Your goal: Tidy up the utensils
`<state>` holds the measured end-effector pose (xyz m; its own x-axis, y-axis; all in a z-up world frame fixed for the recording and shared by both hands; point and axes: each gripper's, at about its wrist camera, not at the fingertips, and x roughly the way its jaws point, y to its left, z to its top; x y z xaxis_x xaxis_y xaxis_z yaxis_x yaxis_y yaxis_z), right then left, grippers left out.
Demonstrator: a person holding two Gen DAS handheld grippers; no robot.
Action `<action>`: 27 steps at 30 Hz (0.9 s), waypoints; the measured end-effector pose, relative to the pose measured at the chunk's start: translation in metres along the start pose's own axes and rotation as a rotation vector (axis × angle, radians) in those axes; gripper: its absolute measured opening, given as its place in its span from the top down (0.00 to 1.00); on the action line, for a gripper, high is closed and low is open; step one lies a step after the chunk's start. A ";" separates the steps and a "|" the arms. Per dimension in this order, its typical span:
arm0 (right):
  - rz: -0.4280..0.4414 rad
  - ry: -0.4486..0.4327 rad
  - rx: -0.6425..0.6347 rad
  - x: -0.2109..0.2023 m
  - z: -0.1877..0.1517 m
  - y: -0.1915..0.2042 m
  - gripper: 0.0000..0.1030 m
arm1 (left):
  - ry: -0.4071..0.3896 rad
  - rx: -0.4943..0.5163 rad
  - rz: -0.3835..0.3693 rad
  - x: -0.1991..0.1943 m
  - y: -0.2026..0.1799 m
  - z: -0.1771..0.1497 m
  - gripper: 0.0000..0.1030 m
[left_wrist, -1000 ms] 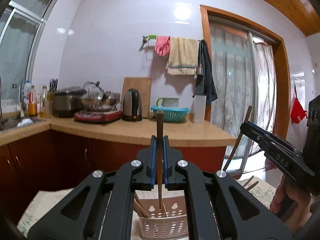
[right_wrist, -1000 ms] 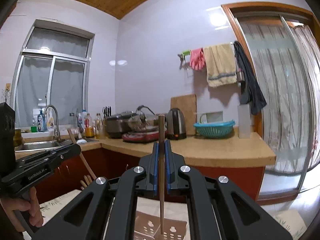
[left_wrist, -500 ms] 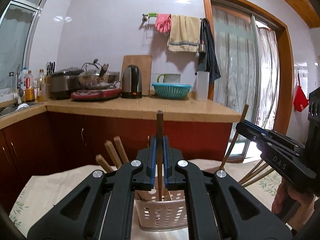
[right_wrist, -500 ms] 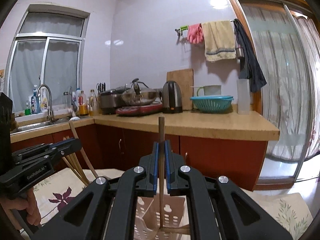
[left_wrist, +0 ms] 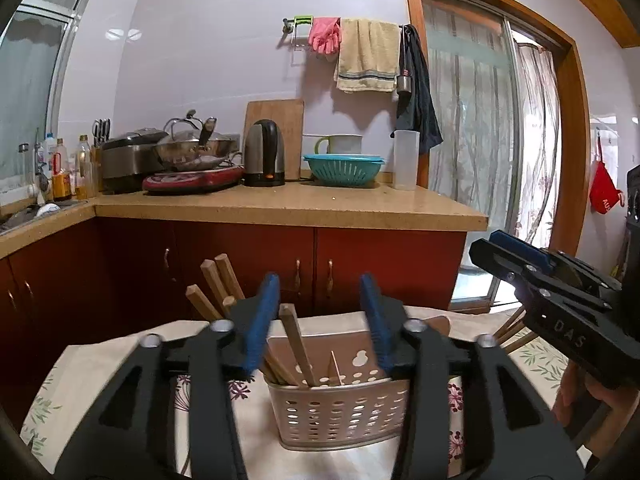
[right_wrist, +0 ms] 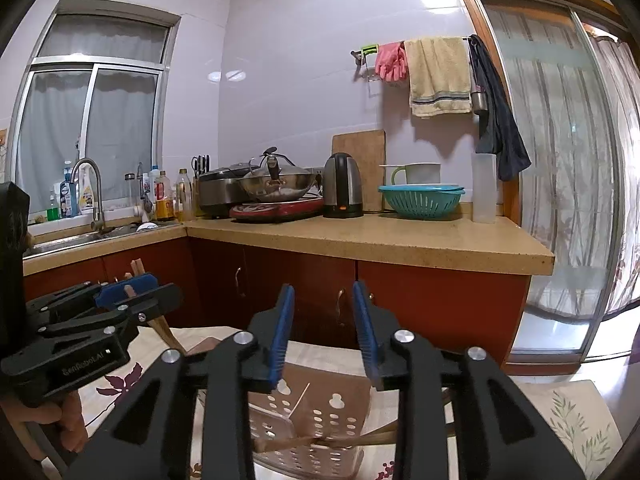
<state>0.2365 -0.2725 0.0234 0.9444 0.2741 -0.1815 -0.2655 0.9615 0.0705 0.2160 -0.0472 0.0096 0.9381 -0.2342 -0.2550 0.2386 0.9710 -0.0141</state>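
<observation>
A white perforated utensil basket (left_wrist: 340,412) stands on a floral tablecloth (left_wrist: 100,364) and holds several wooden chopsticks (left_wrist: 294,346). My left gripper (left_wrist: 320,320) is open and empty, just above the basket's near rim. My right gripper (right_wrist: 324,332) is open and empty above the same basket (right_wrist: 316,424); a chopstick (right_wrist: 384,436) lies slanted across its rim. More chopsticks (left_wrist: 514,330) lie on the cloth behind the right gripper's body (left_wrist: 560,304). The left gripper's body (right_wrist: 88,324) shows at the left of the right wrist view.
Beyond the table runs a counter (left_wrist: 280,204) over red cabinets, with a wok, a kettle (left_wrist: 264,152), a teal colander (left_wrist: 344,168) and a sink at the left (right_wrist: 88,232). A sliding glass door (left_wrist: 480,160) is at the right.
Both grippers have come down toward the basket and opened. The chopstick each one held is released and now rests in or across the basket.
</observation>
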 end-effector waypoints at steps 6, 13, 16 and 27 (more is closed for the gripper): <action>-0.005 -0.028 0.008 -0.012 0.007 0.002 0.44 | -0.027 0.005 0.008 -0.014 0.000 0.005 0.34; -0.029 -0.062 0.012 -0.035 0.018 0.006 0.27 | -0.063 0.017 0.042 -0.036 -0.003 0.013 0.16; -0.051 -0.059 0.014 -0.043 0.020 0.006 0.23 | -0.072 0.018 0.066 -0.046 -0.003 0.016 0.13; -0.161 0.033 0.028 -0.069 0.007 0.004 0.17 | -0.038 -0.017 0.156 -0.081 0.002 0.005 0.06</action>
<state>0.1719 -0.2877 0.0428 0.9674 0.1173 -0.2243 -0.1051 0.9923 0.0655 0.1415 -0.0263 0.0352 0.9723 -0.0819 -0.2190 0.0853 0.9963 0.0064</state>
